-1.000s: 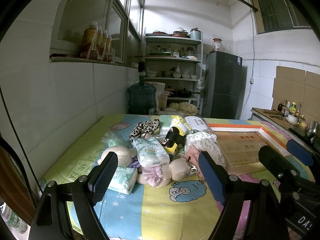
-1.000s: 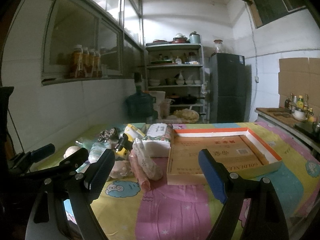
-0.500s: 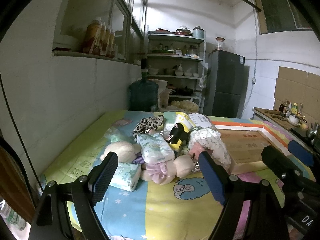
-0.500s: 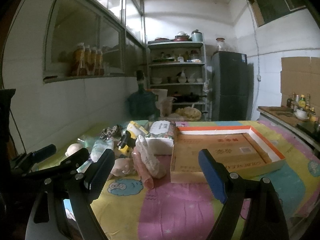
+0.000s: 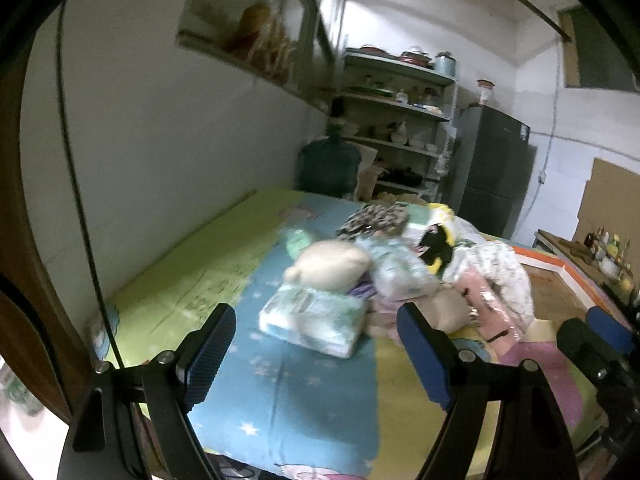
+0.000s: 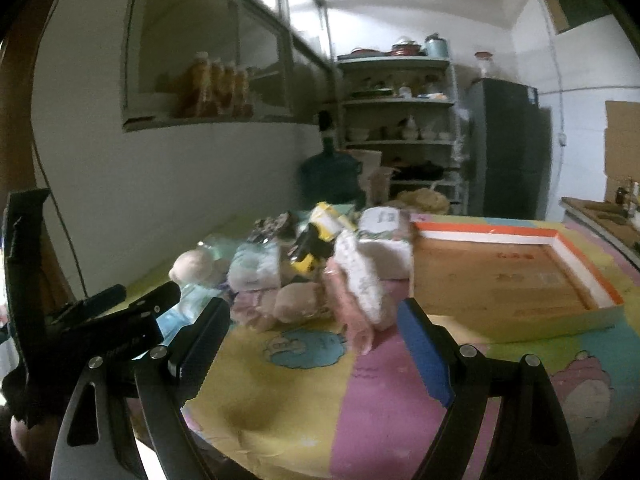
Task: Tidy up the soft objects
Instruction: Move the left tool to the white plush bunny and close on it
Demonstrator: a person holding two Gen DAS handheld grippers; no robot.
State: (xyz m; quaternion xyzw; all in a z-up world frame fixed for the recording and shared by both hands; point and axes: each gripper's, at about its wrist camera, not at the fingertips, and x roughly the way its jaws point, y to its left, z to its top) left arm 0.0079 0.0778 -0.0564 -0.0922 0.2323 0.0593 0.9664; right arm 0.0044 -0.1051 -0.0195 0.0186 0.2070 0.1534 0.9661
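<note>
A heap of soft things lies mid-table on a cartoon-print cloth [image 5: 304, 392]: a cream plush toy [image 5: 332, 266], a green-white tissue pack [image 5: 316, 320] in front of it, a leopard-print cloth [image 5: 376, 216], a black-and-yellow plush [image 5: 438, 246] and a pink bagged item [image 5: 488, 308]. My left gripper [image 5: 316, 356] is open, just short of the tissue pack, holding nothing. The right wrist view shows the heap too, with the cream plush toy [image 6: 196, 268] and the pink bagged item [image 6: 352, 312]. My right gripper [image 6: 314, 350] is open and empty before the heap.
A shallow cardboard box [image 6: 496, 276] with an orange-white rim lies right of the heap. A wall runs along the table's left side. Behind stand a water jug [image 5: 330, 168], shelves of dishes [image 6: 396, 120] and a dark fridge [image 5: 492, 176]. The left gripper's body [image 6: 96, 320] shows at lower left.
Both grippers have moved forward and turned left toward the heap, which looks larger now. The tissue pack now lies just ahead of the left fingers. Both stay open.
</note>
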